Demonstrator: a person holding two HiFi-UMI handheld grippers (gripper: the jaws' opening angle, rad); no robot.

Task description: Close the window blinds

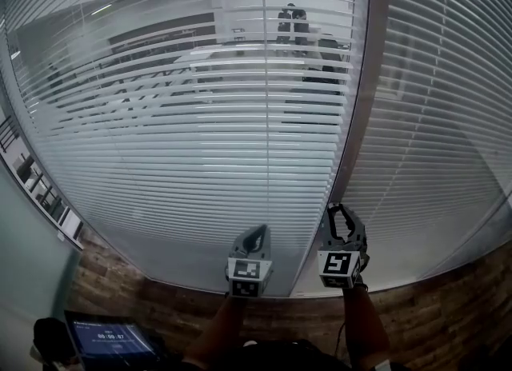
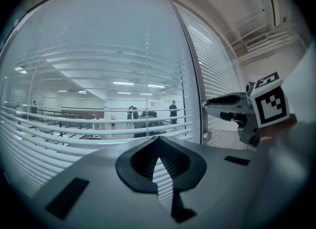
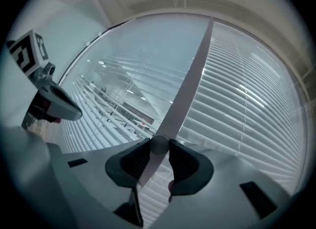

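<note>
Head view: the left blind (image 1: 176,145), upper left, has its slats still open, and the room beyond shows through. The right blind (image 1: 448,121) looks nearer closed.

Left gripper view: the left gripper (image 2: 157,141), lower centre, has its jaws pressed together and holds nothing.

Right gripper view: the right gripper (image 3: 159,147) pinches the tilt knob (image 3: 159,143) on the mullion (image 3: 190,80). Judged from this, most of the knob turning remains.

No containers are in view.

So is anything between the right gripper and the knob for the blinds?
Nothing visible. The knob on the window post already sits between the right gripper's jaws, which touch it on both sides. The left gripper, shut and empty, is off to the left, not in the way.
</note>
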